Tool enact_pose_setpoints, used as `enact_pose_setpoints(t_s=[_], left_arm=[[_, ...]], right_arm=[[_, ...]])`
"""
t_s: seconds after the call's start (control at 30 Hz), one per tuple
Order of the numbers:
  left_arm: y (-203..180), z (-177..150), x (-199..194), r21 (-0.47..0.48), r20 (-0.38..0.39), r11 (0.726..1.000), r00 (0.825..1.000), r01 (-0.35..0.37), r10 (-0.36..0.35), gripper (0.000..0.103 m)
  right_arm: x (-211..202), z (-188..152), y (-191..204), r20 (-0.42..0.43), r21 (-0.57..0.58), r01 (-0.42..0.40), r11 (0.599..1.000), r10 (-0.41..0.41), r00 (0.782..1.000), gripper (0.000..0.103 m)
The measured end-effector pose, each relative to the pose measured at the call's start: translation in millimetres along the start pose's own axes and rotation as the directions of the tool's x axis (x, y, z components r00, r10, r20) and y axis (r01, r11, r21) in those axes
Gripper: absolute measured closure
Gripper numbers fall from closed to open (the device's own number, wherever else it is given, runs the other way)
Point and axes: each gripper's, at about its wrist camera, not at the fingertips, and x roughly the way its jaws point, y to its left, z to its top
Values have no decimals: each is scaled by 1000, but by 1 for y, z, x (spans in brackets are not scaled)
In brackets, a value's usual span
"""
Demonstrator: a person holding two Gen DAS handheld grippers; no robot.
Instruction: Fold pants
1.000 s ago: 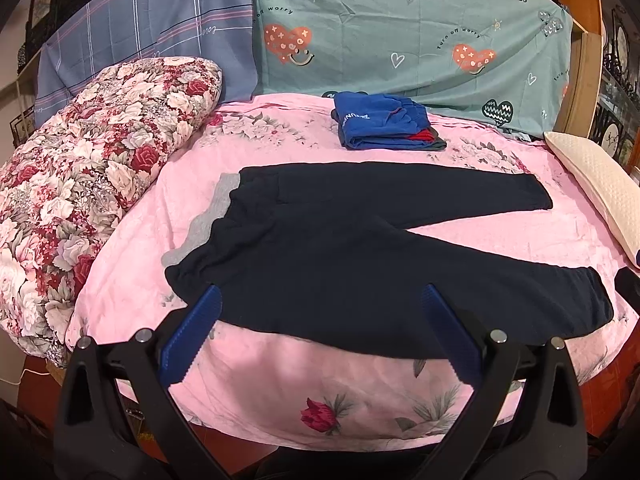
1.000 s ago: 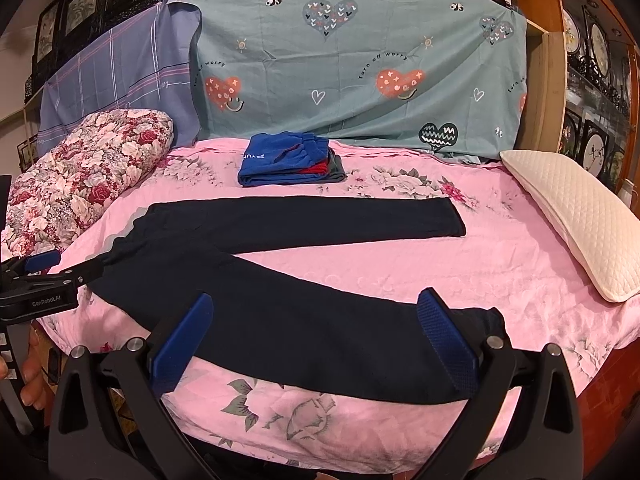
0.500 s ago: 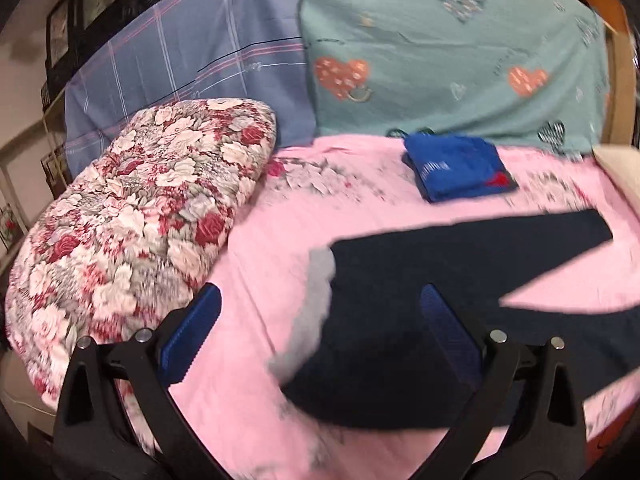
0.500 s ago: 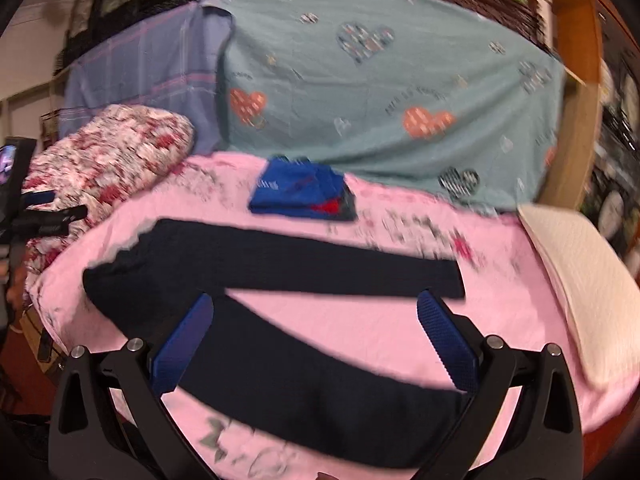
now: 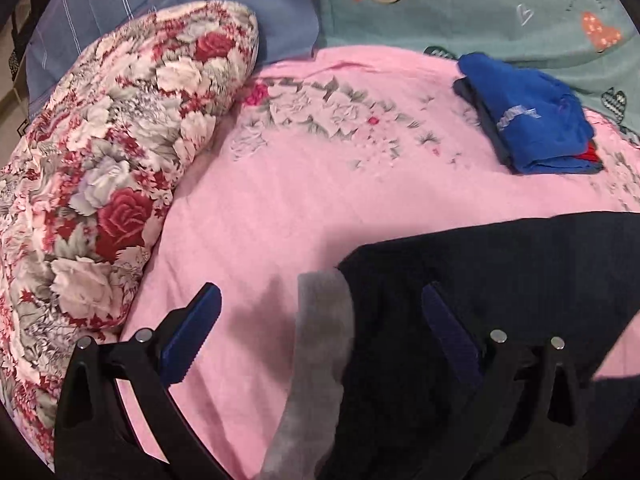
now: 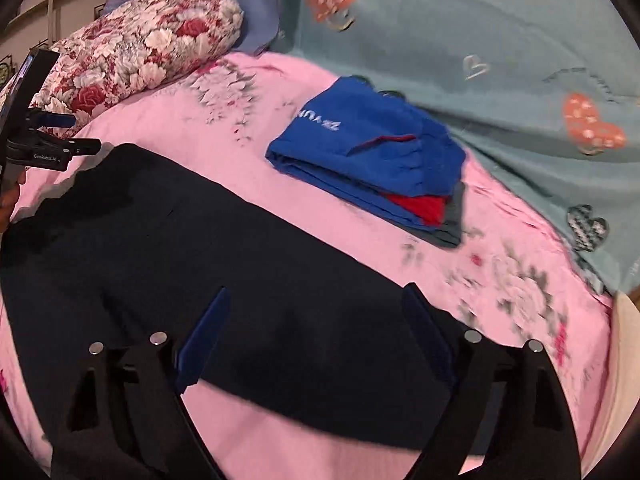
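Note:
Dark navy pants lie flat on the pink bed sheet, with a grey inner waistband turned out at their left end. My left gripper is open and hovers low over the waistband, its blue pads either side of the grey strip. In the right wrist view the pants spread across the bed, and my right gripper is open just above the far leg. The left gripper also shows in that view at the waist end.
A stack of folded clothes, blue on top, lies at the back of the bed, also in the left wrist view. A floral quilt roll lies along the left. A teal heart-print sheet hangs behind. A cream pillow sits at the right edge.
Both grippers have moved forward and down close to the pants. The left one swung left to the waistband; the right one came in over the far leg.

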Motion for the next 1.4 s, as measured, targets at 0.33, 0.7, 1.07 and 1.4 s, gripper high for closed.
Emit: enact_pose_setpoints(t_s=[0.33,0.7,1.07,1.4], left_arm=[[1,-16,55,-14,-176,998,983,57,-59,33],[4,-15,38,-60,-146,991,981,123,-131,63],[8,-20,-13,-69,-68,987,987,144,-149,68],[23,-126,-126,-42,20,980,980,196,-196,68]], right_arm=[[112,38,-7,-159,-139,-172,975,150,976,31],[82,35,2,-133,-109,-290,951,276,952,98],[-37,19,29,42,-178,-282,943,294,955,99],[-151,-104,104,92,-298,-335,894,376,922,101]])
